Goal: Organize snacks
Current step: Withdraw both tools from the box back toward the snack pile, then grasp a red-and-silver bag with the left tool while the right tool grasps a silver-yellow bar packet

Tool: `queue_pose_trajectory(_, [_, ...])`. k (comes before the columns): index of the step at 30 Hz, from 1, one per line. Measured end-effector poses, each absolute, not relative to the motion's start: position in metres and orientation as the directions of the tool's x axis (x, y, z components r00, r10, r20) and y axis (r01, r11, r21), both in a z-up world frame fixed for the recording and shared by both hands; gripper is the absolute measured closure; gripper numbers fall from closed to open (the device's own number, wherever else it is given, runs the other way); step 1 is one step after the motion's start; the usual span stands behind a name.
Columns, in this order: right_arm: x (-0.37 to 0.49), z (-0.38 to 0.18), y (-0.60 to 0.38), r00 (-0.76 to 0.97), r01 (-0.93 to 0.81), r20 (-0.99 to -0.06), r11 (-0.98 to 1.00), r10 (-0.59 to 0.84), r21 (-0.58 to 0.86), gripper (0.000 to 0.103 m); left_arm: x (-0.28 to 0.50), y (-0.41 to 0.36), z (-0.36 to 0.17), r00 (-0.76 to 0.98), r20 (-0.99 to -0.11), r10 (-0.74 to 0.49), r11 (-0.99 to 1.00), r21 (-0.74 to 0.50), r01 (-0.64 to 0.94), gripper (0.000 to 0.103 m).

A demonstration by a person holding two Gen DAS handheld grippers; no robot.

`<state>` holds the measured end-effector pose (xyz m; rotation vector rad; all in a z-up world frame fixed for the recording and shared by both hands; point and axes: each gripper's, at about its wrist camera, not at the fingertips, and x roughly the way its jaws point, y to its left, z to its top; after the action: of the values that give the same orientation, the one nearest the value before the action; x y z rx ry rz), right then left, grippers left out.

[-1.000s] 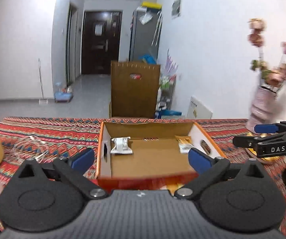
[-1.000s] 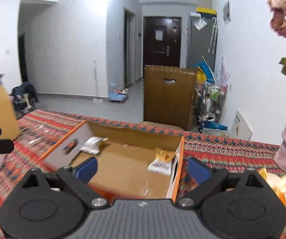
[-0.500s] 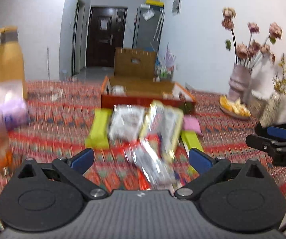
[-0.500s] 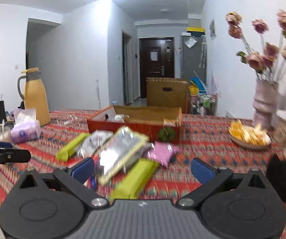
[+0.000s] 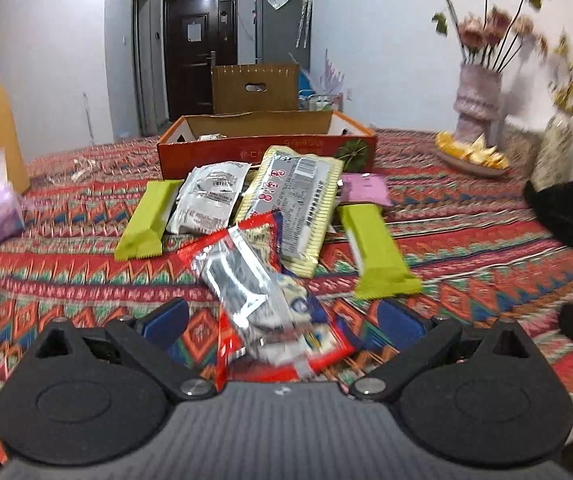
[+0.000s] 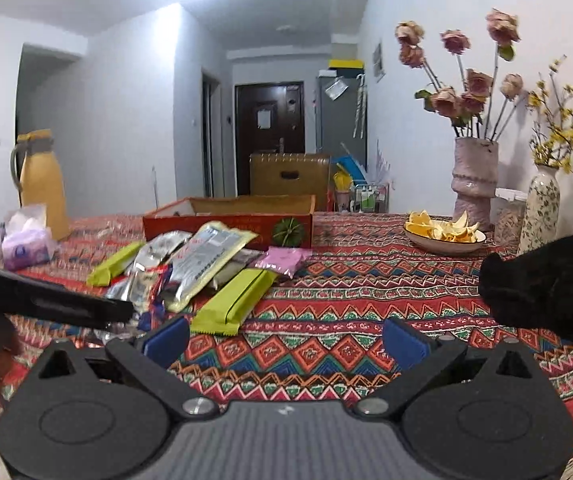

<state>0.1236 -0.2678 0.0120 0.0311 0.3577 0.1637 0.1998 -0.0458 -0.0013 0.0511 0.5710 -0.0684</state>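
An open orange cardboard box [image 5: 266,148] stands mid-table with a few small packets inside. In front of it lies a loose pile of snacks: two green bars [image 5: 146,220] [image 5: 378,252], a silver packet [image 5: 210,200], a large yellow-edged packet [image 5: 294,204] and a pink packet [image 5: 364,189]. Nearest is a red and silver packet [image 5: 262,292]. It lies between the wide-apart pads of my open left gripper [image 5: 282,320], and neither pad presses on it. My right gripper [image 6: 284,340] is open over bare tablecloth, just behind one green bar [image 6: 234,300].
A patterned red tablecloth [image 6: 346,320] covers the table. A dish of orange peel [image 6: 444,234] and two flower vases [image 6: 474,184] stand at the right. A yellow thermos [image 6: 42,184] and a tissue pack [image 6: 26,244] stand at the left. A dark blurred shape [image 6: 546,280] intrudes at the right edge.
Both grippers have drawn back from over the box towards the near side of the table and sunk lower. The snack pile has come into view, and the red packet now lies between the left jaws.
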Motion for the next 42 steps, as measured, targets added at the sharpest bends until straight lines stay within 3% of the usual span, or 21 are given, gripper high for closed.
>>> queue_pose_trajectory(3, [0.131,0.010,-0.267,0.924,-0.148,-0.348,0.987,0.162,0.065,0.000,0.223,-0.046,-0.010,0.837,-0.545,-0.043,0.997,0.033,0.073,0.004])
queue_pose_trajectory(6, [0.146,0.008,-0.263,0.917,-0.129,-0.374,0.990,0.141,0.058,0.000,0.246,-0.039,-0.020,0.814,-0.578,-0.053,0.997,0.014,0.074,0.027])
queue_pose_trajectory(7, [0.152,0.008,-0.262,0.912,-0.125,-0.386,0.991,0.137,0.058,0.000,0.250,-0.036,-0.022,0.814,-0.580,-0.046,0.998,0.017,0.068,0.042])
queue_pose_trajectory(8, [0.157,0.008,-0.260,0.906,-0.129,-0.398,0.990,0.143,0.062,0.000,0.252,-0.032,-0.024,0.812,-0.580,-0.060,0.996,0.013,0.083,0.049])
queue_pose_trajectory(15, [0.218,0.006,-0.228,0.848,-0.156,-0.494,0.982,0.189,0.109,0.003,0.234,0.024,-0.018,0.798,-0.582,-0.159,0.986,-0.052,0.159,0.048])
queue_pose_trajectory(18, [0.252,0.006,-0.199,0.836,-0.181,-0.504,0.976,0.217,0.120,0.003,0.235,0.042,-0.012,0.812,-0.562,-0.160,0.986,-0.059,0.154,0.026])
queue_pose_trajectory(22, [0.306,0.004,-0.161,0.821,-0.208,-0.505,0.963,0.267,0.170,0.009,0.252,0.046,-0.020,0.781,-0.602,-0.164,0.986,-0.083,0.143,0.025])
queue_pose_trajectory(26, [0.353,0.000,-0.132,0.812,-0.191,-0.526,0.967,0.252,0.169,0.010,0.254,0.038,-0.028,0.769,-0.583,-0.263,0.965,-0.155,0.213,0.016])
queue_pose_trajectory(27, [0.362,-0.004,-0.126,0.802,-0.178,-0.548,0.971,0.237,0.159,0.010,0.256,0.035,-0.032,0.765,-0.586,-0.267,0.963,-0.141,0.228,0.022])
queue_pose_trajectory(28, [0.371,-0.007,-0.121,0.792,-0.162,-0.568,0.974,0.225,0.159,0.010,0.258,0.031,-0.034,0.764,-0.596,-0.245,0.968,-0.112,0.223,0.039])
queue_pose_trajectory(29, [0.376,-0.010,-0.118,0.787,-0.160,-0.572,0.972,0.231,0.172,0.010,0.257,0.028,-0.035,0.778,-0.590,-0.214,0.975,-0.077,0.210,0.046])
queue_pose_trajectory(32, [0.383,-0.019,-0.106,0.779,-0.153,-0.588,0.976,0.216,0.156,0.009,0.256,0.035,-0.032,0.771,-0.585,-0.252,0.967,-0.117,0.228,0.051])
queue_pose_trajectory(34, [0.381,-0.021,-0.103,0.791,-0.157,-0.578,0.979,0.201,0.126,0.024,0.255,0.044,-0.029,0.768,-0.586,-0.258,0.966,-0.139,0.218,0.052])
queue_pose_trajectory(38, [0.378,-0.022,-0.108,0.780,-0.185,-0.583,0.973,0.229,0.134,0.039,0.248,0.063,-0.020,0.797,-0.562,-0.221,0.975,-0.141,0.170,0.053])
queue_pose_trajectory(40, [0.372,-0.018,-0.109,0.786,-0.193,-0.578,0.975,0.220,0.109,0.057,0.244,0.071,-0.015,0.810,-0.559,-0.178,0.984,-0.125,0.129,0.055])
queue_pose_trajectory(42, [0.363,-0.011,-0.117,0.784,-0.206,-0.579,0.973,0.225,0.100,0.066,0.241,0.078,-0.010,0.817,-0.557,-0.149,0.988,-0.126,0.094,0.055])
